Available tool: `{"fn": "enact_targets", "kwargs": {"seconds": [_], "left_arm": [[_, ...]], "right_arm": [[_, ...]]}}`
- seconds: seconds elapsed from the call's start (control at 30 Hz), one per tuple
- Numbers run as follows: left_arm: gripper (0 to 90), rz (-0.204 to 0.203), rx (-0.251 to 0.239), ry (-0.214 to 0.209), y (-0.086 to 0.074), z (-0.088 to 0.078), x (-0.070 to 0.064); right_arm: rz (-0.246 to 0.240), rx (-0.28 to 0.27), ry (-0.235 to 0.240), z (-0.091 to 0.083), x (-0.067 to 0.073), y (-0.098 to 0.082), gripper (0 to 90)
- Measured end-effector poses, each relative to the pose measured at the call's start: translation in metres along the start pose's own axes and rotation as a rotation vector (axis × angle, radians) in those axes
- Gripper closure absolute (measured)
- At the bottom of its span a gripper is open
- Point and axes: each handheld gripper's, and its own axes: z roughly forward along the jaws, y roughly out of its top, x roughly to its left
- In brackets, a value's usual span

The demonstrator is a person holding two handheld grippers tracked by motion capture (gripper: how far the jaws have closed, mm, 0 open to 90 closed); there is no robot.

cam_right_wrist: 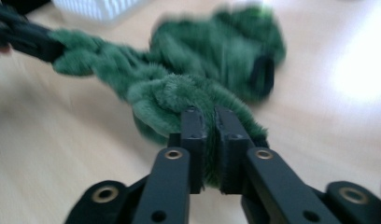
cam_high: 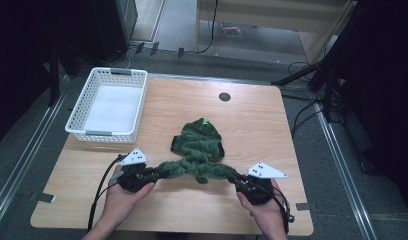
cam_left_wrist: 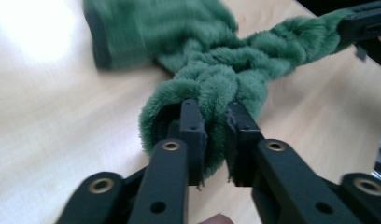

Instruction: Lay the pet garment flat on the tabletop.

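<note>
A fuzzy green garment is lying mid-table, its near edge stretching left to right. The left gripper and right gripper are each pinching an end, jaws nearly closed.

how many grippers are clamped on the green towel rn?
2. The left gripper pinches the green towel at its near-left end; the right gripper pinches its near-right end. The towel stretches between them, with its far part bunched on the table.

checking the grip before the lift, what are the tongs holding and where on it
Both hold the green fluffy cloth: the left tongs pinch its near-left end, the right tongs its near-right end, bunched fabric between the pads.
</note>
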Motion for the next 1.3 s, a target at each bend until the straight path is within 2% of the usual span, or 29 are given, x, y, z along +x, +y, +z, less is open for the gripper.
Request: {"fn": "enact_targets", "kwargs": {"seconds": [0.03,0.07,0.1,0.2,0.27,0.3,0.37,0.4,0.47,0.53,0.57,0.6,0.63,0.67,0.7,0.77,0.83,0.9,1.0,1.03,1.07,1.1,1.13,1.23,1.3], "left_arm": [[73.0,-0.005,-0.008,-0.011,-0.005,0.0,0.003],[64.0,-0.021,-0.019,-0.01,-0.009,-0.002,0.006],[58.5,-0.036,-0.033,-0.009,-0.009,-0.004,0.009],[53.7,-0.07,-0.1,-0.007,-0.004,-0.011,0.011],[53.4,-0.057,-0.096,0.013,-0.002,-0.005,0.009],[53.4,-0.046,-0.074,0.015,-0.003,0.0,0.008],[54.7,-0.019,-0.019,0.029,-0.007,0.013,0.006],[56.6,-0.013,0.004,0.039,-0.011,0.019,0.005],[62.4,-0.006,0.036,0.03,-0.019,0.027,0.006],[69.2,-0.001,0.047,0.024,-0.023,0.03,0.009],[70.8,0.002,0.043,0.019,-0.025,0.03,0.01],[71.7,0.001,0.037,0.013,-0.025,0.029,0.012],[72.0,0.001,0.031,0.005,-0.026,0.029,0.014],[72.0,-0.007,0.025,-0.007,-0.026,0.029,0.016],[71.9,-0.014,0.016,-0.016,-0.027,0.029,0.018],[71.3,-0.022,0.002,-0.022,-0.027,0.029,0.019],[71.1,-0.024,-0.008,-0.016,-0.029,0.028,0.018],[70.4,-0.014,-0.013,-0.01,-0.03,0.027,0.017],[69.9,-0.012,-0.019,-0.005,-0.032,0.027,0.016],[69.9,-0.012,-0.021,-0.004,-0.032,0.026,0.016],[69.9,-0.014,-0.023,-0.004,-0.032,0.026,0.016],[70.2,-0.015,-0.023,-0.004,-0.032,0.026,0.016],[70.6,-0.015,-0.025,-0.002,-0.032,0.026,0.016],[72.8,-0.01,-0.021,0.001,-0.033,0.026,0.015],[74.2,-0.004,-0.018,0.008,-0.033,0.026,0.015]], "right_arm": [[-0.001,0.016,0.005,0.0,0.0,-0.005,73.2],[-0.005,0.022,0.011,-0.002,0.0,-0.009,61.9],[-0.012,0.021,0.019,-0.005,0.0,-0.01,55.6],[0.012,-0.037,0.047,-0.013,-0.001,-0.006,52.4],[0.031,-0.071,0.043,-0.012,-0.002,-0.002,53.2],[0.04,-0.072,0.04,-0.008,-0.002,-0.001,54.4],[0.042,-0.026,0.045,0.006,0.001,-0.003,56.7],[0.02,0.007,0.046,0.013,0.004,-0.006,58.9],[-0.014,0.071,0.034,0.027,0.009,-0.015,63.0],[-0.026,0.129,0.014,0.035,0.009,-0.023,65.6],[-0.024,0.151,-0.018,0.036,0.007,-0.025,65.5],[-0.013,0.145,-0.031,0.036,0.001,-0.024,65.1],[0.017,0.117,-0.032,0.034,-0.006,-0.019,65.1],[0.053,0.084,-0.049,0.034,-0.013,-0.01,65.2],[0.068,0.053,-0.071,0.036,-0.019,0.001,65.2],[0.049,0.022,-0.093,0.051,-0.029,0.028,64.3],[0.03,0.045,-0.117,0.079,-0.042,0.054,62.5],[0.044,0.073,-0.161,0.107,-0.056,0.072,59.8],[0.099,0.156,-0.108,0.141,-0.073,0.083,55.4],[0.096,0.19,-0.103,0.148,-0.074,0.084,55.8],[0.068,0.217,-0.108,0.154,-0.074,0.084,58.9],[0.03,0.228,-0.128,0.158,-0.073,0.084,65.6],[0.013,0.232,-0.137,0.162,-0.072,0.085,72.3],[0.002,0.223,-0.165,0.168,-0.077,0.089,89.3],[0.024,0.205,-0.197,0.173,-0.084,0.095,90.0]]}}
